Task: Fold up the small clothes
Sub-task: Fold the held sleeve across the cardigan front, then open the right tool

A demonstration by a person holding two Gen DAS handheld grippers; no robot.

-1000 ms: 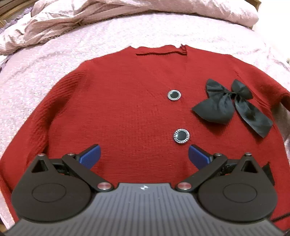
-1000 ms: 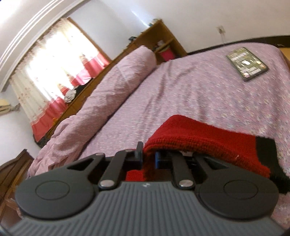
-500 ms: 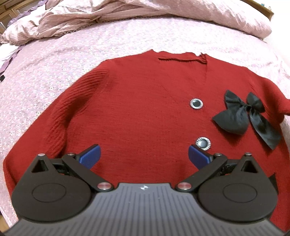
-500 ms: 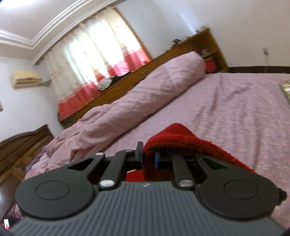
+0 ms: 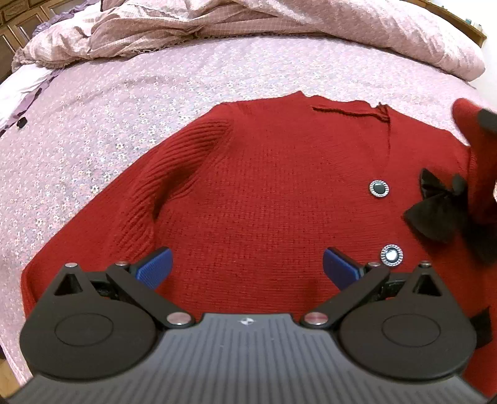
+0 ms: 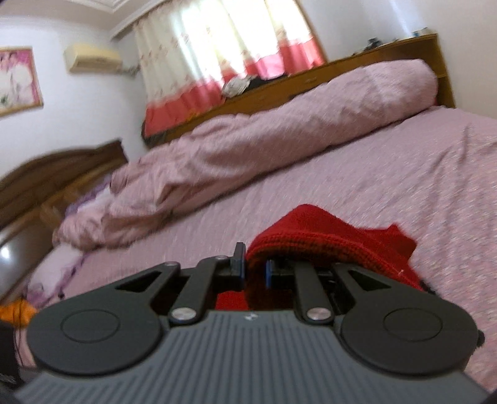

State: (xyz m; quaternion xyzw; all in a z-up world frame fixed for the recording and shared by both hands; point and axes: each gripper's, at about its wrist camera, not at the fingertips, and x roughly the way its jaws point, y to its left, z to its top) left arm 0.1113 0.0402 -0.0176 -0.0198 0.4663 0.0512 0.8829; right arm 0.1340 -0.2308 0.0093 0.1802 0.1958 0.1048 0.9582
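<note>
Red knitted cardigan is spread front-up on a bed covered by a pink flowered sheet. Its neckline lies toward the far side, where a rumpled pink duvet is heaped along the bed's edge. Bare sheet is seen to the left of the garment and between its neckline and the duvet. Two silver-rimmed buttons and a black bow are seen on the right half. The left gripper is held above the lower hem with its blue pads wide apart and nothing between them. The right gripper is clamped on a bunched fold of the cardigan's red sleeve, which is lifted clear of the sheet. In the left wrist view that raised sleeve is seen at the right edge, beside the bow.
</note>
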